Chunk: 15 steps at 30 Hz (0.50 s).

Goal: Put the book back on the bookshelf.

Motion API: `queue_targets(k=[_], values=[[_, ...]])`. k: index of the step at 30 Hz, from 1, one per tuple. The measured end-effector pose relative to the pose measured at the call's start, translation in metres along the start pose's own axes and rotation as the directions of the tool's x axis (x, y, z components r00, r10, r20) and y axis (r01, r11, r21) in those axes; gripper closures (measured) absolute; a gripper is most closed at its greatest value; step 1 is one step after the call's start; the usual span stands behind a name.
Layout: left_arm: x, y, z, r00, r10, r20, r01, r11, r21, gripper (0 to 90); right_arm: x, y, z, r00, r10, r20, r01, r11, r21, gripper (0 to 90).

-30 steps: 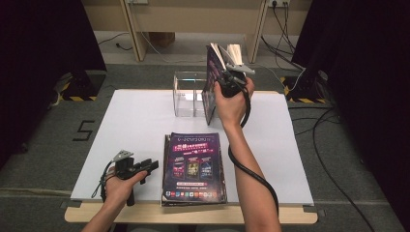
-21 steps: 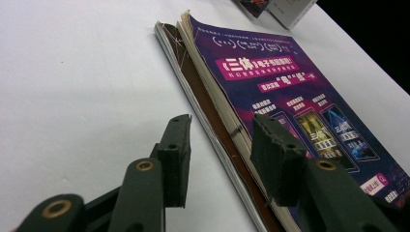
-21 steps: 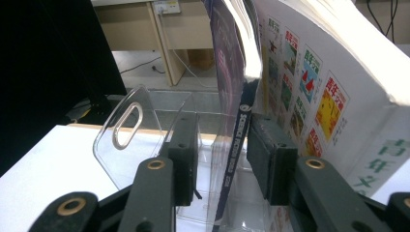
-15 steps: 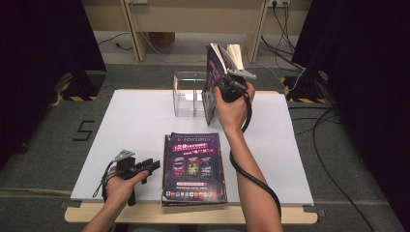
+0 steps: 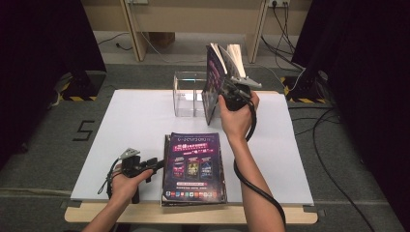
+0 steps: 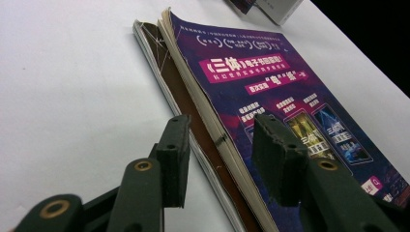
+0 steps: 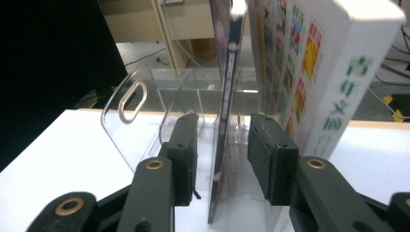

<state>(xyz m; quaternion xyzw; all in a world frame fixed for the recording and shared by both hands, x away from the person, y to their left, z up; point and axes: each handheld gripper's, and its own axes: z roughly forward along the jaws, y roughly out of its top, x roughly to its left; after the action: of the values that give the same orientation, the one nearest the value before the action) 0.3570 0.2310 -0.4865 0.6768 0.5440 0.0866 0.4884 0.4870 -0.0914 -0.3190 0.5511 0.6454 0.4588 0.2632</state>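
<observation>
The purple magazine [image 7: 223,96] stands upright at the far side of the counter [image 5: 135,121], in the clear acrylic rack [image 7: 159,111], just left of a thick white book [image 7: 333,72]; it is thin, light and floppy with a glossy, slippery cover, so I would pinch it near the spine. The right hand-held gripper [image 7: 222,154] has its jaws half open around the magazine's edge, the pads not pressing. The left hand-held gripper [image 6: 220,154] waits half open and empty at the near stack of magazines [image 6: 270,111].

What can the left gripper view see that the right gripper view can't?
Left gripper view: a purple magazine lying flat on a stack, the left tool open around the stack's edge.
Right gripper view: a clear rack, a thin magazine standing upright between the right tool's open jaws, and a thick white book.
Both: the white table.
</observation>
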Motion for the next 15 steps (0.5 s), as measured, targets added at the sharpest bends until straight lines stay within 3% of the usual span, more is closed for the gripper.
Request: queue_targets(k=[9,15], values=[[0.002,0.001,-0.002,0.9999,-0.001,-0.014,0.001,1.0,-0.004,57.1,-0.006,-0.021,-0.007,0.9996,0.012,-0.024,-0.011,0.998,0.054,63.8],[-0.001,0.001,0.002,0.9999,-0.005,-0.009,0.005,1.0,0.004,57.2,-0.013,-0.041,-0.009,0.9991,0.016,-0.04,-0.011,0.992,0.124,63.8]])
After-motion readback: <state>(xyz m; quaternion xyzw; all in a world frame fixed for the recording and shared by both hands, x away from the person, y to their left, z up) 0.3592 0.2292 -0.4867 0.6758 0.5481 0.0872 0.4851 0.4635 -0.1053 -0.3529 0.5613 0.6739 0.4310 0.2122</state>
